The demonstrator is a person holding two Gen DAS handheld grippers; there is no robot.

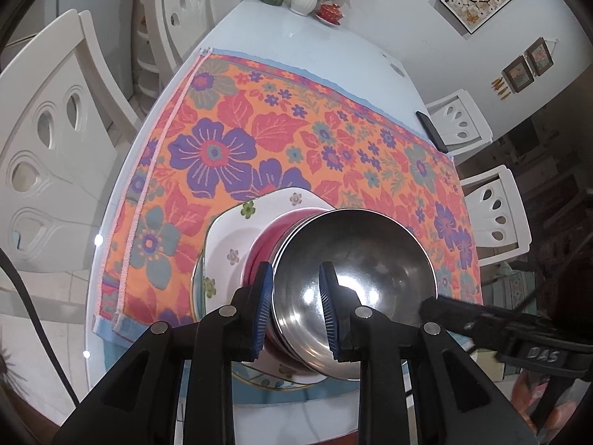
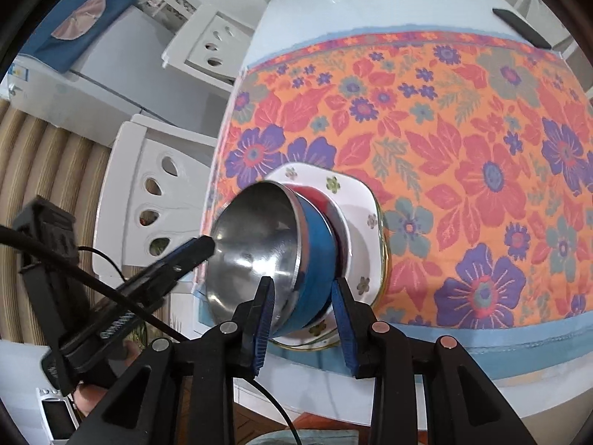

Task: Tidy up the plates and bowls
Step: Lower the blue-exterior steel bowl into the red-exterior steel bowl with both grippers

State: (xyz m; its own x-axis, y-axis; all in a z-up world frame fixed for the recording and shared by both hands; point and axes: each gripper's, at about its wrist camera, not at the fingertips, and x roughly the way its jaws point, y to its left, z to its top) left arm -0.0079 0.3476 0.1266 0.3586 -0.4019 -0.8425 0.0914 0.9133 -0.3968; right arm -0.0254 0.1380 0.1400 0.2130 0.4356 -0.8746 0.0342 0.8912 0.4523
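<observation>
The top bowl is polished metal, glossy and mirror-like, throwing back bright glare. The flowered plate under the stack looks like glazed ceramic, smooth and shiny. The mat is woven cloth, matt and ribbed. The desk has a smooth, slightly glossy top. The fingers carry ridged blue pads on matt black plastic.
</observation>
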